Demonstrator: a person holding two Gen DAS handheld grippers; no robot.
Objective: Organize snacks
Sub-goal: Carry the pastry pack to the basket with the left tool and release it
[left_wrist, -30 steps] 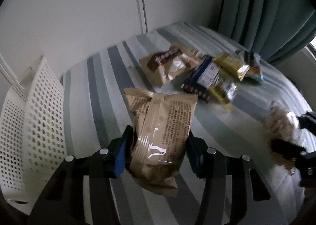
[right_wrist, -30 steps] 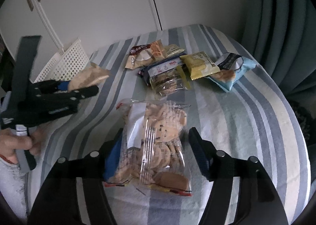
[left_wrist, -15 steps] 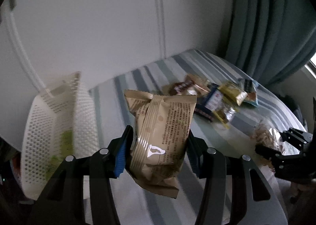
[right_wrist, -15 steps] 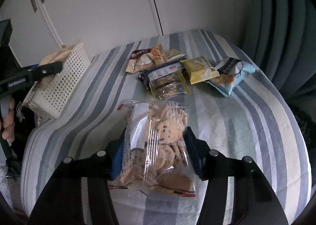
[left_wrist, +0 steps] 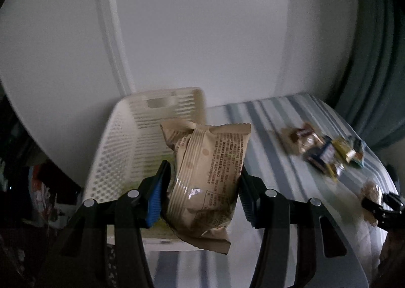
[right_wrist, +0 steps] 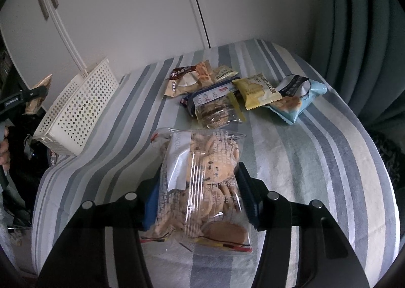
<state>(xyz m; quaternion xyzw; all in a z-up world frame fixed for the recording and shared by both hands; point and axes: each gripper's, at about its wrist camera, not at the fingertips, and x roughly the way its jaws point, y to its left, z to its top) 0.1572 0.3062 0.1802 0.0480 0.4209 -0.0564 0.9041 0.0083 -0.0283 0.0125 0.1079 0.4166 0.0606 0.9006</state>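
Left wrist view now looks down into the white basket (left_wrist: 131,141) at the striped bed's (right_wrist: 316,161) left edge — a second ago it faced the loose snack pile (right_wrist: 235,95). Left gripper (left_wrist: 202,197) still clamps the tan packet (left_wrist: 207,176) above the basket, ready to drop. Right gripper (right_wrist: 200,197) grips the cookie bag (right_wrist: 202,181) mid-bed — next in line.

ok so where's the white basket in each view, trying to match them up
Left wrist view: the white basket sits left of centre, right behind the left gripper, which is shut on the tan snack packet.
Right wrist view: the basket is at the left, on the edge of the striped bedcover, far from the right gripper and its cookie bag.
Shared landmark: the pile of snack packets on the stripes.
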